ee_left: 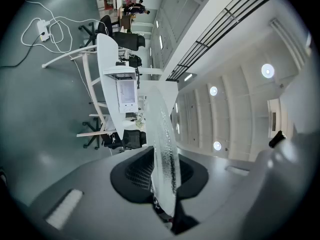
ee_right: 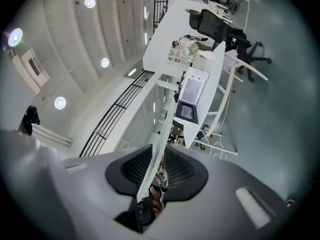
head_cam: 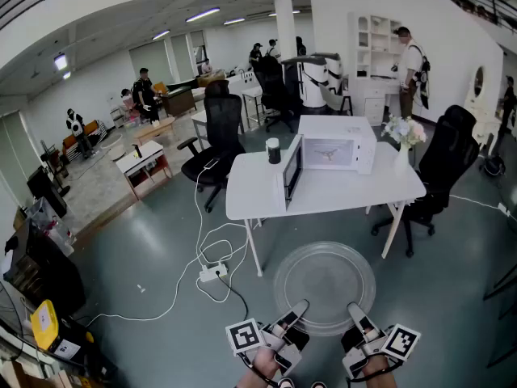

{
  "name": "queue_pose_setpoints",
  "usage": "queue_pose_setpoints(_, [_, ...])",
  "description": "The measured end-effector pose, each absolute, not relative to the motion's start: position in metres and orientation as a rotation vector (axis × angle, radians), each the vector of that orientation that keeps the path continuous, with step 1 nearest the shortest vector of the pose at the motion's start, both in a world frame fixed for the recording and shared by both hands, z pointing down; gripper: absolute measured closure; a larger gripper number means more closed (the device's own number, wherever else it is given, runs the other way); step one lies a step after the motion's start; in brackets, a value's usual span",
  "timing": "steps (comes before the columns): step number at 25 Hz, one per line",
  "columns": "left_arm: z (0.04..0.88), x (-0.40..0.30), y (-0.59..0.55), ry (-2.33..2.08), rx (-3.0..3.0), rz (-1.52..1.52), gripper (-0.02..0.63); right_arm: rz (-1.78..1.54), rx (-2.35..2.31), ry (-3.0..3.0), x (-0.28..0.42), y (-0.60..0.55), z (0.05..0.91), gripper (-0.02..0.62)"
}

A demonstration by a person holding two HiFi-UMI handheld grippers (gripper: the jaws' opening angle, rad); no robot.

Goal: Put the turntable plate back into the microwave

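Over grey floor point(head_cam: 137, 249), gripper views alone show fingers point(ee_left: 134, 173) seemingly clamping plate point(ee_left: 165, 144).

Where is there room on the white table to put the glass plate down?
The widest bare strip of the table runs along its front edge, before the microwave, between its open door and the flower vase. A smaller patch lies left of the door, in front of the black cup. It is tight between microwave and vase.
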State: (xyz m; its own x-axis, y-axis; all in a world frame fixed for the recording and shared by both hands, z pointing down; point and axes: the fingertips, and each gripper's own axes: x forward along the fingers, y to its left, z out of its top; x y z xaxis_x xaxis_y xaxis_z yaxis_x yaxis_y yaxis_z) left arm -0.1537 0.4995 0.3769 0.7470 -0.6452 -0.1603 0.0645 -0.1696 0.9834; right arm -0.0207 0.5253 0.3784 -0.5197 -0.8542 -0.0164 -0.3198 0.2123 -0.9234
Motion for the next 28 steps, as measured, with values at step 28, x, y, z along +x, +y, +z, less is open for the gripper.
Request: queue_pose_setpoints(28, [0.377,-0.191,0.481,-0.411,1.677,-0.634,0.568,-1.257,-1.153,1.918,-0.059,0.516,0.384,0.511])
